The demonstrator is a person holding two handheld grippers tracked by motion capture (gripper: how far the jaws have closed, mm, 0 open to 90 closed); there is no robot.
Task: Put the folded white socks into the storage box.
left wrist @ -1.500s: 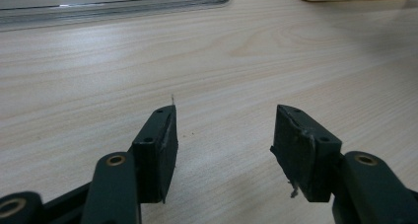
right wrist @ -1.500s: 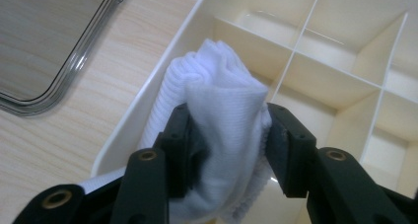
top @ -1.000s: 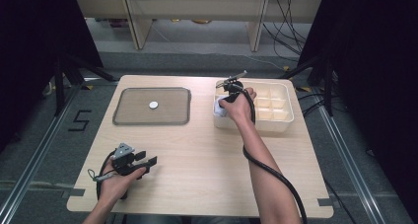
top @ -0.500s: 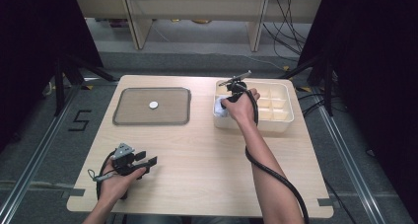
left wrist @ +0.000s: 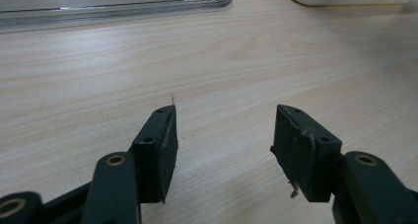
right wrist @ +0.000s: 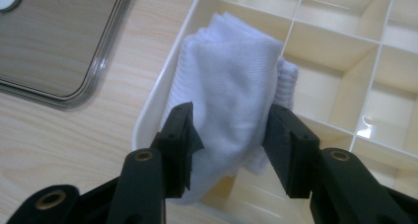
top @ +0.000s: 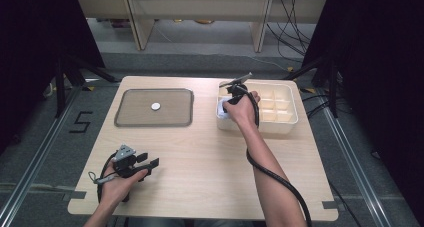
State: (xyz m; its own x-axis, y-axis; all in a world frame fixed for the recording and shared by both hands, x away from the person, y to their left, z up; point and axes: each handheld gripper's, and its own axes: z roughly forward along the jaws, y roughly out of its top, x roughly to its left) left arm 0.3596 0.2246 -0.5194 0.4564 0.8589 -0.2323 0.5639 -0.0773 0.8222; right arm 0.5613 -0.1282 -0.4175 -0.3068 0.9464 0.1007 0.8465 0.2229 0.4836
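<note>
At the near-left corner of the divided box [top: 285, 118], the right gripper [top: 231, 98] reaches down over a folded white cloth [right wrist: 231, 93] that sits in the box's corner compartment. Seen from the right gripper view, its jaws have just been closing and now press against both sides of the cloth, which bulges between them and rises above the box's rim. Left of the box lies a flat tray [top: 132, 119] with a small white disc [top: 156, 106] near its middle. Well apart from the box, toward the near-left corner of the table [top: 200, 157], the left gripper [top: 149, 161] rests low over the bare wood. Its jaws stand open with nothing between them, as the left gripper view shows.
</note>
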